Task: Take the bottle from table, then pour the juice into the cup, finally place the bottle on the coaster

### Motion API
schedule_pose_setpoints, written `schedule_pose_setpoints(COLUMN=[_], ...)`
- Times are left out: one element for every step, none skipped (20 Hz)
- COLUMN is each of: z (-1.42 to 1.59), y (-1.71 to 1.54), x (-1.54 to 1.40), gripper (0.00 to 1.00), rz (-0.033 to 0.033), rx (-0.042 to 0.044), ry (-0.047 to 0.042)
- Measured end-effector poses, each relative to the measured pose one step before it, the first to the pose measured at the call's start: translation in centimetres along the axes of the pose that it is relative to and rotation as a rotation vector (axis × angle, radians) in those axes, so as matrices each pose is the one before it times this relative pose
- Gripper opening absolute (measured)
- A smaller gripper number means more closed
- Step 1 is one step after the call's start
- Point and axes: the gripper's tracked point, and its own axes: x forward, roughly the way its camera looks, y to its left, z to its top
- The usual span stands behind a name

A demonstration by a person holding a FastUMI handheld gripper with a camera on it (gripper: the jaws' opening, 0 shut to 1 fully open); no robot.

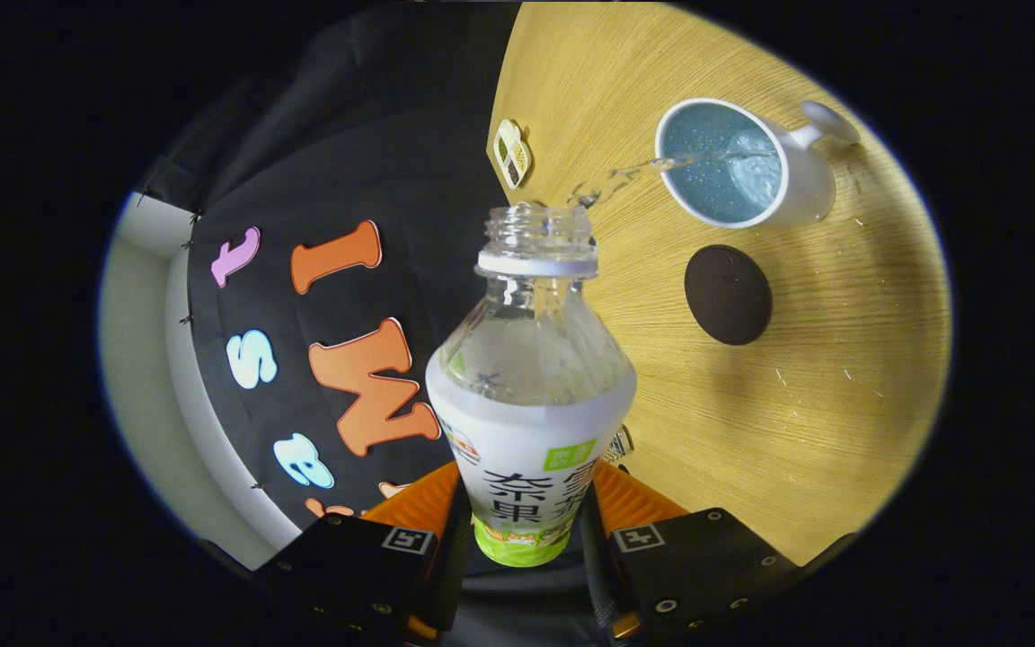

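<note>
Gripper [525, 530] fingers clamp the tilted bottle [531, 395] at centre frame, streaming juice into the upper-right cup [733, 162]; coaster [727, 295] waits below it.

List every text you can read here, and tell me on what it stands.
Bottle label: large dark characters, partly hidden by the jaws gripping it; not surely readable.
Small tag on the table: too small to read.
Cup, coaster: no text.
Jaw markers: patterns, no words.
</note>
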Motion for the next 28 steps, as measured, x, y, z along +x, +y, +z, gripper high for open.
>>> schedule_pose_setpoints(z=[0.153, 0.020, 0.050, 0.055, -0.033, 0.005, 0.112, 0.170, 0.094, 0.124, 0.032, 0.046, 0.102, 0.101, 0.037, 0.078, 0.008, 0.042, -0.052, -0.030, 0.009, 0.094, 0.107, 0.203, 0.097, 0.184, 0.058, 0.125], y=[0.075, 0.071, 0.106, 0.040, -0.006, 0.025, 0.022, 0.032, -0.007, -0.020, 0.057, 0.146, 0.075, 0.047, 0.042, 0.073, 0.275, 0.113, 0.061, 0.174, 0.111, -0.012, -0.101, -0.018, 0.049, 0.009, 0.040, 0.039], x=[-0.182, 0.024, -0.065, 0.075, -0.145, 0.064, -0.158, 0.057, -0.144, 0.106, -0.104, -0.042, -0.223, 0.019, -0.103, 0.095, -0.063, 0.033, 0.063, 0.024, -0.093, 0.120, -0.152, -0.059, -0.140, -0.040, -0.102, 0.025], gripper=[0.58, 0.58, 0.58, 0.58, 0.58, 0.58, 0.58, 0.58, 0.58, 0.58, 0.58, 0.58, 0.58, 0.58, 0.58, 0.58, 0.58, 0.58, 0.58, 0.58, 0.58, 0.58, 0.58, 0.58, 0.58, 0.58, 0.58, 0.58], rz=[0.00034, 0.00110, 0.00223, -0.00045, -0.00313, -0.00269, -0.00264, -0.00504, -0.00255, -0.00209, -0.00212, 0.00314, 0.00213, 0.00120, -0.00199, 0.00071, 0.00251, 0.00295, 0.00227, 0.00434, 0.00188, -0.00095, -0.00117, -0.00087, -0.00119, -0.00147, -0.00084, -0.00062], rx=[0.00828, 0.00666, 0.00683, 0.00399, 0.00296, 0.00570, 0.00802, 0.00772, 0.00625, 0.00615, 0.00517, 0.00269, 0.00159, 0.00062, 0.00227, 0.00568, 0.00832, 0.00903, 0.00707, 0.00706, 0.00885, 0.00847, 0.00924, 0.00908, 0.00777, 0.00601, 0.00311, 0.00207], ry=[-0.00173, 0.00047, -0.00177, 0.00107, 0.00324, 0.00443, -0.00196, -0.00321, -0.00396, -0.00220, -0.00183, 0.00277, -0.00052, -0.00153, -0.00024, -0.00024, 0.00090, 0.00108, 0.00317, 0.00356, 0.00292, 0.00179, -0.00228, -0.00180, -0.00182, 0.00034, 0.00016, -0.00197])
